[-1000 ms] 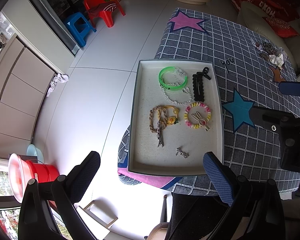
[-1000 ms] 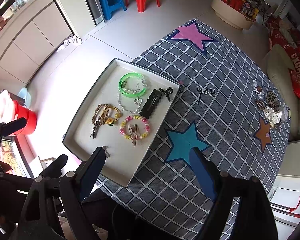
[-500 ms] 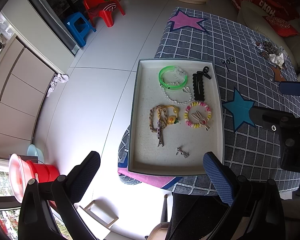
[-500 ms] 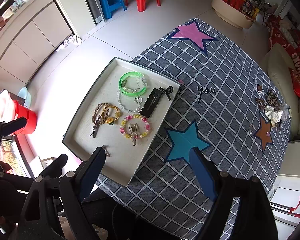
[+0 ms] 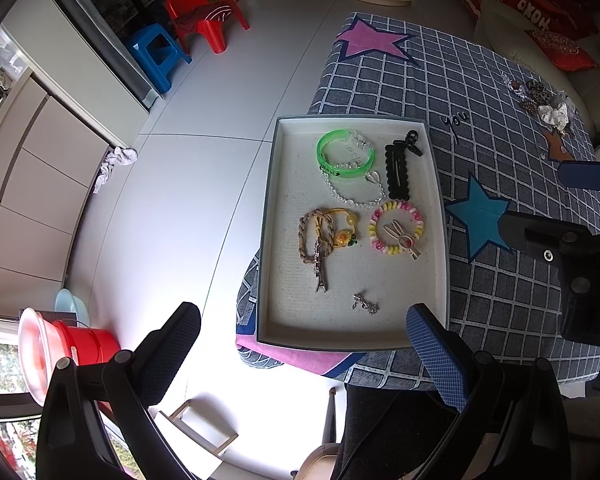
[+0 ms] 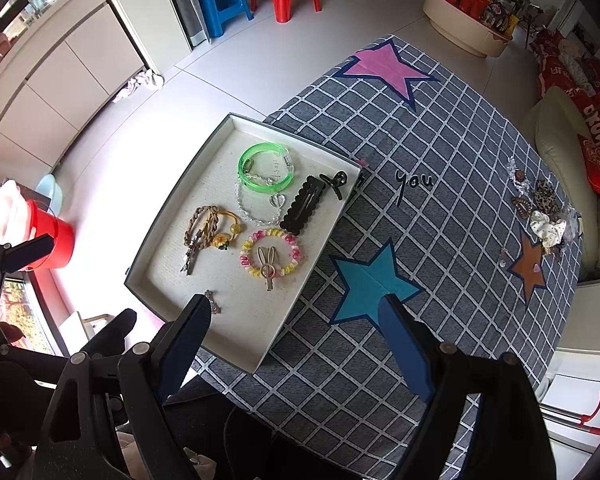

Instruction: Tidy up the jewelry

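Both grippers high over table, nothing held. Left gripper: jaws wide apart, empty. Right gripper: jaws wide apart, empty.

Tray holds sorted jewelry at about 11 o'clock from right gripper. Loose pile lies on cloth near far right edge, about 2 o'clock in right view, well apart from fingers. Pile straggles roughly 12-to-6.

Judgement: pile next; right gripper seems nearer, left sits over tray
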The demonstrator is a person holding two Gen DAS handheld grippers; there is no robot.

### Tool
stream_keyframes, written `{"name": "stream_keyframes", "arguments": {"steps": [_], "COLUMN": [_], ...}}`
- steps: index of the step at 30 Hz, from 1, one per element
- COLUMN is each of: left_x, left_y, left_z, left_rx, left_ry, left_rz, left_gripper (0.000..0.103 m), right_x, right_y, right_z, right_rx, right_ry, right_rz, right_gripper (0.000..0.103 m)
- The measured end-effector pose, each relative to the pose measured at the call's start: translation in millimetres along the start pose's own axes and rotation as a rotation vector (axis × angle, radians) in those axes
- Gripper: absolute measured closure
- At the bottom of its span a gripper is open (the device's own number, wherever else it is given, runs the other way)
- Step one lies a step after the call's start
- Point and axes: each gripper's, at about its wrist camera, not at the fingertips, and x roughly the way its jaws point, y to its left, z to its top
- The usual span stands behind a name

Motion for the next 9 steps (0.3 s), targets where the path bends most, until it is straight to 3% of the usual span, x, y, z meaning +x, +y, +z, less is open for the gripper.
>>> {"name": "stream_keyframes", "arguments": {"steps": [9], "left_x": [0.9], "left_y": [0.5], "left_z": [2.3], "left_rx": [0.011], "left_ry": [0.001], "left_rz": [-0.002], "left_gripper": [0.000], "right_x": [1.5], "right_y": [2.5], "right_z": [-1.7], "right_rx": [-0.001], "right_ry": [0.005], "right_rz": [0.003], "right_gripper": [0.016]}}
